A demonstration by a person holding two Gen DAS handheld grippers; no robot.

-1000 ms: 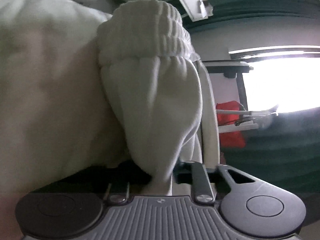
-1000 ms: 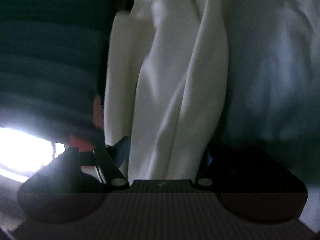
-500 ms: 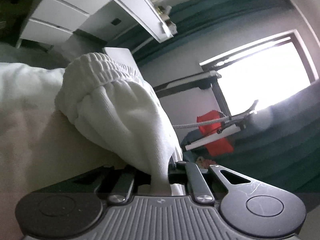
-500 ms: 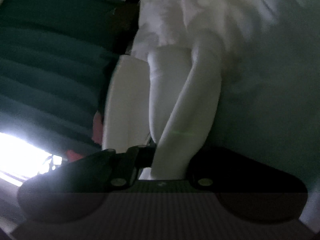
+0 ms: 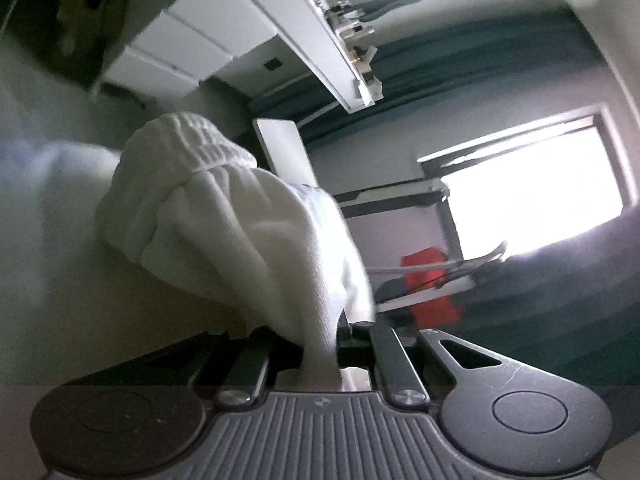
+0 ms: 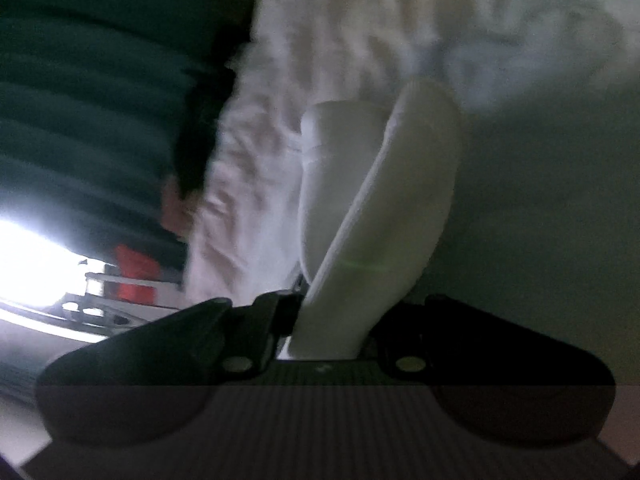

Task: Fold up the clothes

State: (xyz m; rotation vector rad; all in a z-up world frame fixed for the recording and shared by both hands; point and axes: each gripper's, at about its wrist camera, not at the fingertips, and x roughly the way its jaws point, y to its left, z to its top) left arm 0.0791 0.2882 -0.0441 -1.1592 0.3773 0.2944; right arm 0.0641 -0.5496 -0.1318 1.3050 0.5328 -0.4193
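The white garment point(image 5: 224, 236) is a soft knit piece with a ribbed, gathered elastic band point(image 5: 188, 140) at its bunched upper end. From that band the cloth narrows into a thick fold running down to the bottom middle of the left wrist view. In the right wrist view the white garment point(image 6: 360, 208) shows a smooth doubled fold with a stitched edge, crumpled cloth spread behind it
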